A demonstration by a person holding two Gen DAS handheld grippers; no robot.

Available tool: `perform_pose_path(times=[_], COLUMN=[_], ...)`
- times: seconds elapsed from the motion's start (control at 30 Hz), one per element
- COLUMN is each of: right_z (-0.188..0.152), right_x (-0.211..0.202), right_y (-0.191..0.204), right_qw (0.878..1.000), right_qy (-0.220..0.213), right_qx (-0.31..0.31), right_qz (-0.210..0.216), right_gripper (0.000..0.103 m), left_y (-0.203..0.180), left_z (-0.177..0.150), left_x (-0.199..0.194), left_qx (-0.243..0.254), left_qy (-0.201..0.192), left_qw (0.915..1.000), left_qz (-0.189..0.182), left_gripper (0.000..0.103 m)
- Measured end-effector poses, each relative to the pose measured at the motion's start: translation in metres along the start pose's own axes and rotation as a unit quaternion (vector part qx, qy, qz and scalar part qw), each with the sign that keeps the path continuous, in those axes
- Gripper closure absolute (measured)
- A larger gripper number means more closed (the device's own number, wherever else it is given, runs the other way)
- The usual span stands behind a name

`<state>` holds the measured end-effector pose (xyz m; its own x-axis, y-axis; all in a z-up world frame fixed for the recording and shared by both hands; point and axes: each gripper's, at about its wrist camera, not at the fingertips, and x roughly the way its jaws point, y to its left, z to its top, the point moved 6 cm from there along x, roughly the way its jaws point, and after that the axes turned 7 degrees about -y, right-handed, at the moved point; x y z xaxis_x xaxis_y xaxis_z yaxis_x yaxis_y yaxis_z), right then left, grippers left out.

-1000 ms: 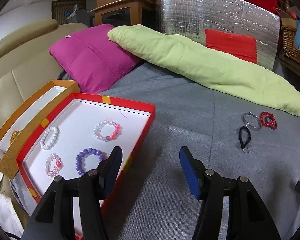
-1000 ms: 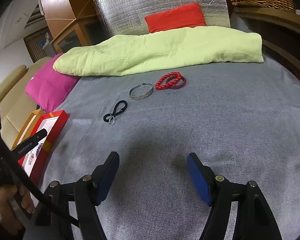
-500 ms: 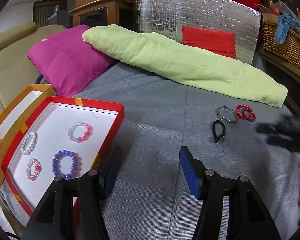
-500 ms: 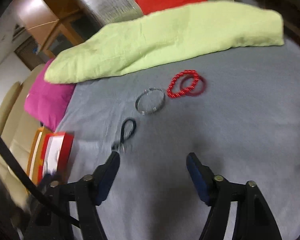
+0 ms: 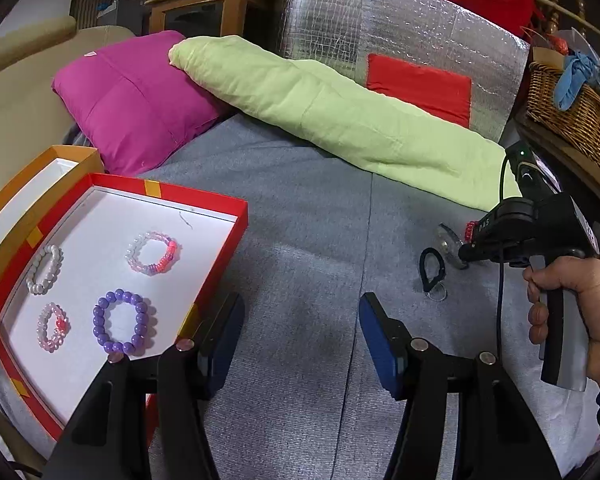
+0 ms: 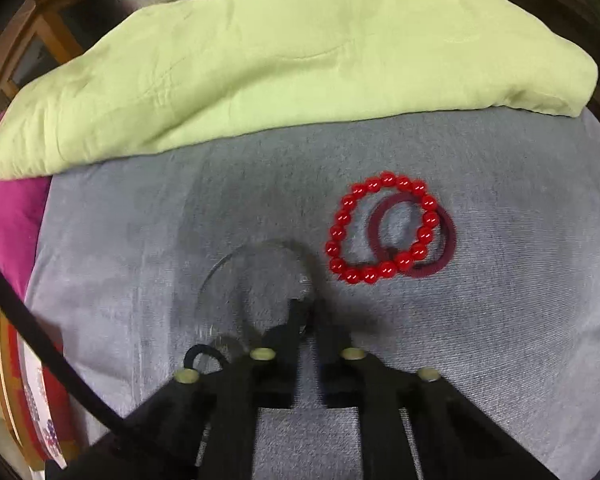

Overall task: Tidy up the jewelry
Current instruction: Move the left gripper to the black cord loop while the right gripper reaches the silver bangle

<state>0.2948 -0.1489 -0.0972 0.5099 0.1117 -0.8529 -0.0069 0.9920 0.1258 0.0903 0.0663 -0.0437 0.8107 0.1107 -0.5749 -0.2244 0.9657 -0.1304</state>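
A red box at the left holds several bead bracelets, among them a purple one and a pink-white one. My left gripper is open and empty over the grey cloth beside the box. My right gripper is down on the cloth with its jaws closed on the near right rim of the silver bangle; it also shows in the left wrist view. A red bead bracelet lies over a dark red ring just right of it. A black hair tie lies near the bangle.
A long green pillow and a magenta cushion lie at the back of the grey cloth. An orange box lid sits under the red box. A wicker basket stands at the far right.
My right gripper has moved forward and down to the silver bangle and shut on its rim. My left gripper has stayed open and swung slightly left.
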Motion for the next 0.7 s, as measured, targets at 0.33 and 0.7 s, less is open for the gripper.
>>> perform_pose_path(times=[0.33,0.7], right_z=[-0.051,-0.105], right_x=[-0.061,-0.091], right_y=[-0.044,-0.116], right_qw=[0.998,0.99], right_qy=[-0.049,-0.091], right_qx=[-0.027,0.046], right_qz=[0.021,0.101], right_gripper=[0.101,0.101], left_y=[-0.007,-0.066], left_z=[-0.004,-0.016], left_x=[0.001,0.017], left_qx=[0.013,0.078], left_qy=[0.004,0.049], left_qw=[0.9999,0.9937], left_qz=[0.004,-0.064], left_gripper=[0.042,0.042])
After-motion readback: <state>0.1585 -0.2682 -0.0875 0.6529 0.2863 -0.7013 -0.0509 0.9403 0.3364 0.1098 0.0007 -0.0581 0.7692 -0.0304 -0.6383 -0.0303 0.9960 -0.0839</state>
